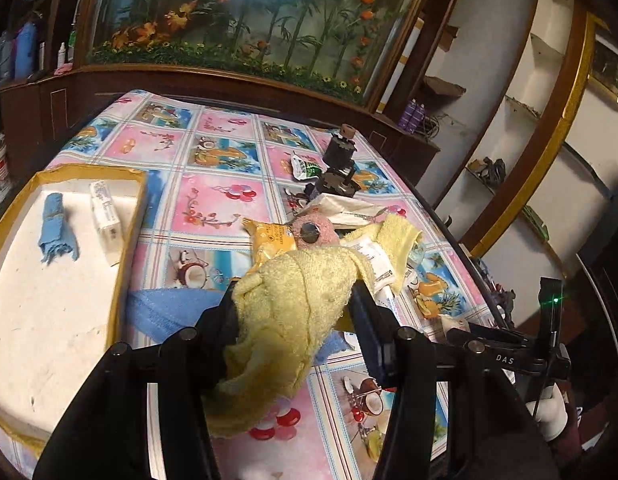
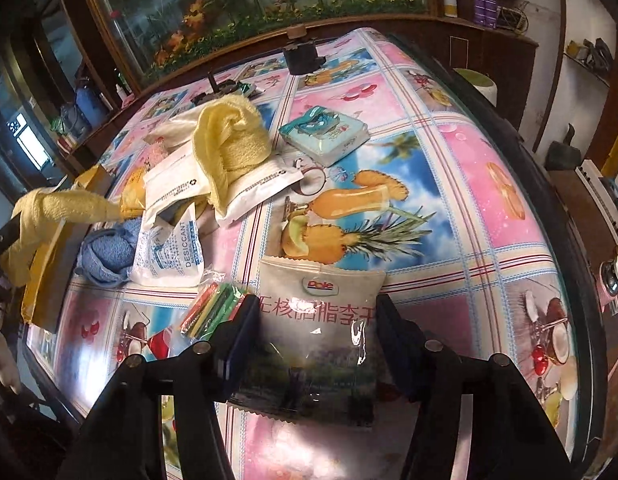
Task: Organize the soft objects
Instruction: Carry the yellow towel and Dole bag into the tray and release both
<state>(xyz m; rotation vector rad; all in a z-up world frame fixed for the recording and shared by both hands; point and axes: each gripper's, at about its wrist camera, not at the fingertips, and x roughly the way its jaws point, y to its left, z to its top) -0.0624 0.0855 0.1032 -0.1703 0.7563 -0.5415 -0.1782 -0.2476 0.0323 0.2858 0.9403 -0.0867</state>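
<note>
The left gripper [image 1: 295,300] holds a yellow towel [image 1: 285,308] between its jaws, above the bench [image 1: 213,200] with the fruit-pattern cover. At left stands a white tray [image 1: 53,300] with a folded blue cloth [image 1: 57,224] and a small white box [image 1: 105,216] inside.

Your readable marks: "Dole" logo on the clear snack pouch [image 2: 321,320], with red Chinese characters beneath, partly cut off. "DESICCANT" in blue on the white sachet [image 2: 169,256]. "DAS" in white on the black gripper bar [image 1: 505,358]. Other print too small to read.
</note>
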